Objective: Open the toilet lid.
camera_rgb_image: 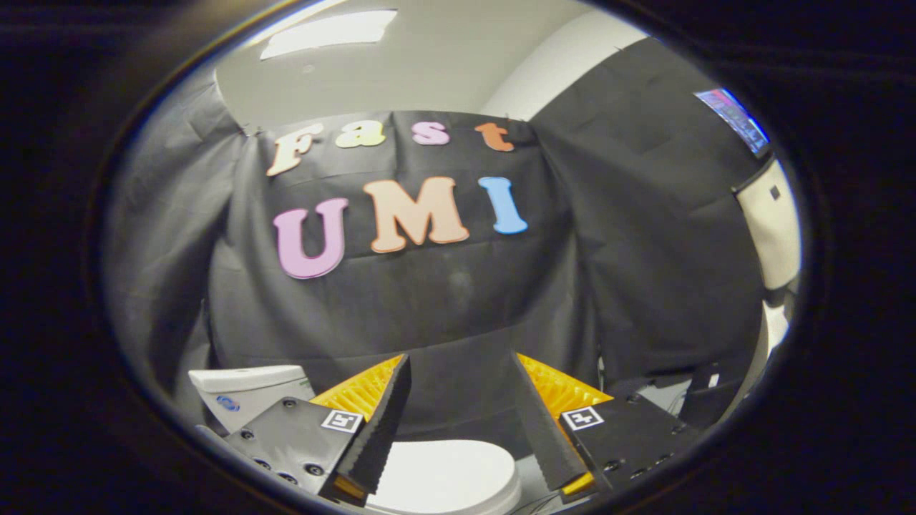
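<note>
The toilet lid (447, 476) lies closed and flat, a rounded white shape low in the frame, showing in the gap between the two fingers and below their tips. The tool (461, 372) hangs above it with its fingers spread wide apart, gripping nothing and touching nothing. At lower left, beside the left finger, stands the white tank (247, 393). Black cloth (429, 300) hangs behind. A ceiling light (329, 32) glows at upper left.

1 toilet lid (447, 476) lies down flat, and 1 white tank (247, 393) stands beside it. 1 hand-held gripper (461, 415) has 2 fingers spread apart, each bearing 1 square marker. 1 screen (737, 120) glows high up.
</note>
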The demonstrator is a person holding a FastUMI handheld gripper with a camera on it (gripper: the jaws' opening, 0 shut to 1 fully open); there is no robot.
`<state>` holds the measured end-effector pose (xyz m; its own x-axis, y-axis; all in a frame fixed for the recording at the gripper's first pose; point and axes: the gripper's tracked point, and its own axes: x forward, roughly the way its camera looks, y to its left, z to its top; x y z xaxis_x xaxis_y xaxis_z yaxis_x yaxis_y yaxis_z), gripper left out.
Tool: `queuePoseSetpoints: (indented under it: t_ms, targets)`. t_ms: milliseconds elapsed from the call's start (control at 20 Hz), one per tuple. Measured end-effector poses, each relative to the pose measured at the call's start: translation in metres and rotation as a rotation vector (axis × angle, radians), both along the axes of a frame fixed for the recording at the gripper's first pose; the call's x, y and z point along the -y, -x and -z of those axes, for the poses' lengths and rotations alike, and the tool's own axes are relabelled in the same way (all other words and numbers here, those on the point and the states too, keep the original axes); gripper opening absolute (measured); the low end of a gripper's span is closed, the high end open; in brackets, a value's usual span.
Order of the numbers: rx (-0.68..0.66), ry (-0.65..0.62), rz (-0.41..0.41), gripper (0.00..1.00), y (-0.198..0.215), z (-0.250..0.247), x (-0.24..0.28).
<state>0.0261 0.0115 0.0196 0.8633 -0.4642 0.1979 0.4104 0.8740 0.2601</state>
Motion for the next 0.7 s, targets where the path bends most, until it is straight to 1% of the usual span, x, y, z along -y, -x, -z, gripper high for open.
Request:
queuePoseSetpoints:
  t_ms: [100, 200, 250, 350, 550, 650, 700]
  targets:
    - [-0.032, -0.091, 0.053, 0.86, -0.005, 0.023, -0.005]
    - [-0.078, -0.171, 0.132, 0.86, -0.008, 0.053, -0.005]
    - [-0.096, -0.214, 0.142, 0.86, -0.011, 0.069, -0.011]
    - [-0.122, -0.306, 0.139, 0.86, -0.017, 0.1, -0.032]
    - [-0.138, -0.467, 0.102, 0.86, -0.027, 0.146, -0.068]
    - [-0.154, -0.524, 0.091, 0.86, -0.027, 0.166, -0.083]
    - [-0.161, -0.54, 0.097, 0.86, -0.027, 0.174, -0.088]
